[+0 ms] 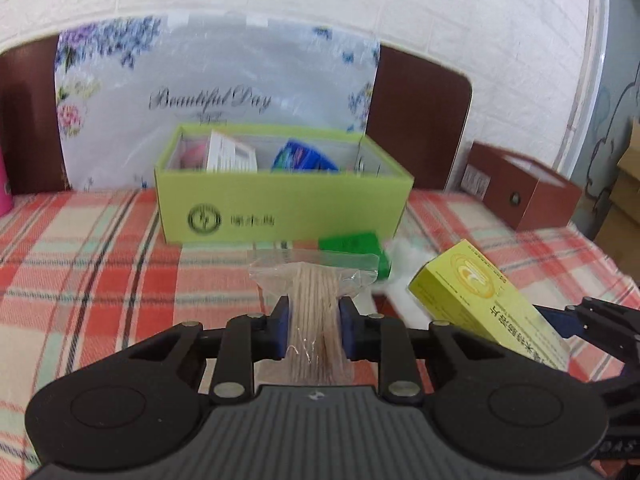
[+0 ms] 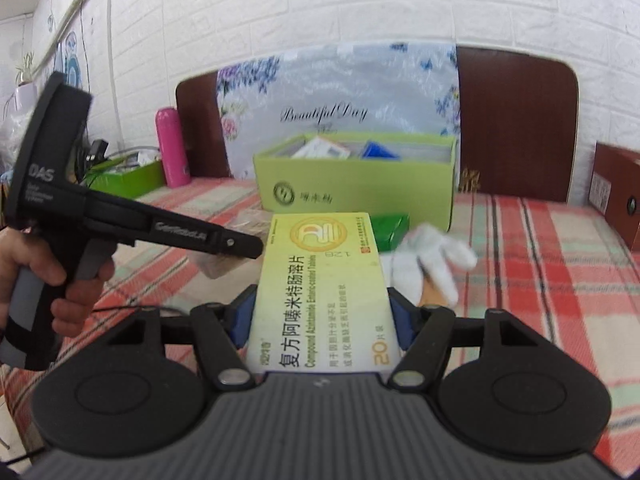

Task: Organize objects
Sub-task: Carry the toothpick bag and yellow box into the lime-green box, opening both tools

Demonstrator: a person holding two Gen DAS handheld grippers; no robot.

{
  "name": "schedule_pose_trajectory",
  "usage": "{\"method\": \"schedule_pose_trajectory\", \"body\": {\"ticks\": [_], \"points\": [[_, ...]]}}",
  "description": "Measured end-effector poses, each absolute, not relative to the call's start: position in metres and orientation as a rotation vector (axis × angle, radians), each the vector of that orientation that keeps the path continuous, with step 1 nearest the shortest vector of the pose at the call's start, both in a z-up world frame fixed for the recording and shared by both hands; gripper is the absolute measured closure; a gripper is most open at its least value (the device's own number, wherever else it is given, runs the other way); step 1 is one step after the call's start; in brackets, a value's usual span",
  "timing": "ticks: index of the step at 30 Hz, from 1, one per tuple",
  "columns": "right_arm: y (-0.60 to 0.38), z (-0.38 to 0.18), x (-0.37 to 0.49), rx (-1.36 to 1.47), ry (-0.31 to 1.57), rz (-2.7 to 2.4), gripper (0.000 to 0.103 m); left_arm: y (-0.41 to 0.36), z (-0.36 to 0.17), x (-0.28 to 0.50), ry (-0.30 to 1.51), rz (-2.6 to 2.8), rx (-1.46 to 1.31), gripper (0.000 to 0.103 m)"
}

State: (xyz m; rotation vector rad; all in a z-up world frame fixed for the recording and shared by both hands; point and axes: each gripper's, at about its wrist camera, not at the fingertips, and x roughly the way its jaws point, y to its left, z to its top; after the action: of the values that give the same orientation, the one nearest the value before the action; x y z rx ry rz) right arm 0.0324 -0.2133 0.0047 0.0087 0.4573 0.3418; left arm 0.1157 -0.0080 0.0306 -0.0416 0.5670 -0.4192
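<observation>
My left tool [image 1: 314,332] pinches a clear bag of toothpicks [image 1: 314,300] tight between its blue pads, lifted off the checked cloth [image 1: 100,264]. My right tool [image 2: 322,312] clamps a yellow medicine box [image 2: 320,280], also raised. Just ahead stands the open green box [image 1: 280,208], a small green packet [image 1: 356,248] and a white glove [image 2: 432,260] before it.

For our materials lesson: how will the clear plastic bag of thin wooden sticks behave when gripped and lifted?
The clear plastic bag of thin wooden sticks probably feels light. Its film crumples where the left gripper pinches, so it is likely floppy and slippery; the bundled sticks lend some stiffness.
</observation>
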Motion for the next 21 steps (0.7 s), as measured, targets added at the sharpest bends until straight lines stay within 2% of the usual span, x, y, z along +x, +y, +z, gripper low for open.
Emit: {"method": "schedule_pose_trajectory", "body": {"ticks": [10,21], "points": [[-0.240,0.048,0.114,-0.037,0.327,0.253,0.037,-0.017,0.088,0.172,0.436,-0.376,-0.071,0.077],[-0.234,0.042,0.242,-0.032,0.300,0.158,0.037,-0.025,0.088,0.273,0.451,-0.287,-0.152,0.077]]}}
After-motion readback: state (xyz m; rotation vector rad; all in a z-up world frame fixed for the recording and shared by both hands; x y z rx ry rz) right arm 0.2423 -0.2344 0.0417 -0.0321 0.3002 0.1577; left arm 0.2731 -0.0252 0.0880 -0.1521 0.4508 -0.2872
